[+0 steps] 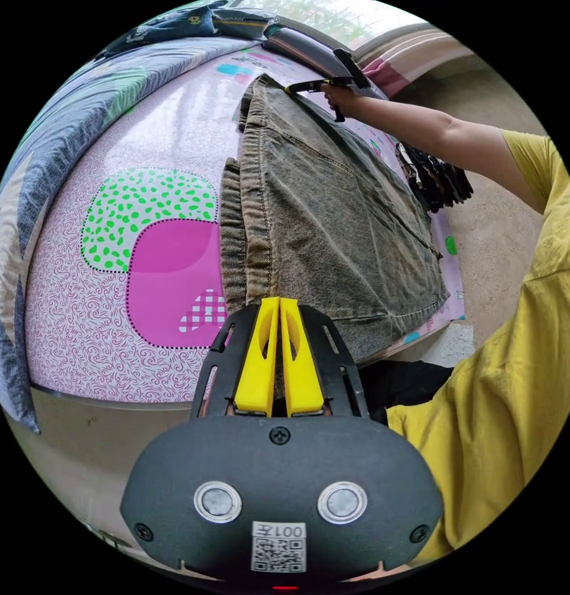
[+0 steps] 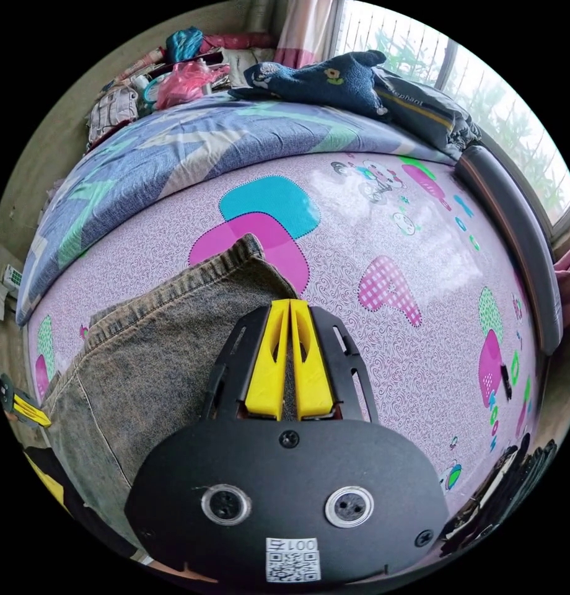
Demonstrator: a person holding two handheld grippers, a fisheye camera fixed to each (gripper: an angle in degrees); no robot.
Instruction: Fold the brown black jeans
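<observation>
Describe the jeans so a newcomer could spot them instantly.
Start at the bed with the pink swirl-patterned mat. Spread flat across its near side lie the faded brown-black jeans, held at opposite ends by the left gripper and right gripper. They are the only washed denim there, unlike the dark folded clothes by the window.

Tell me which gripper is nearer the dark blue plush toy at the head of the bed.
Right. The right gripper grips the jeans at their far end toward the plush toy; the left gripper grips the opposite end, farther away.
</observation>
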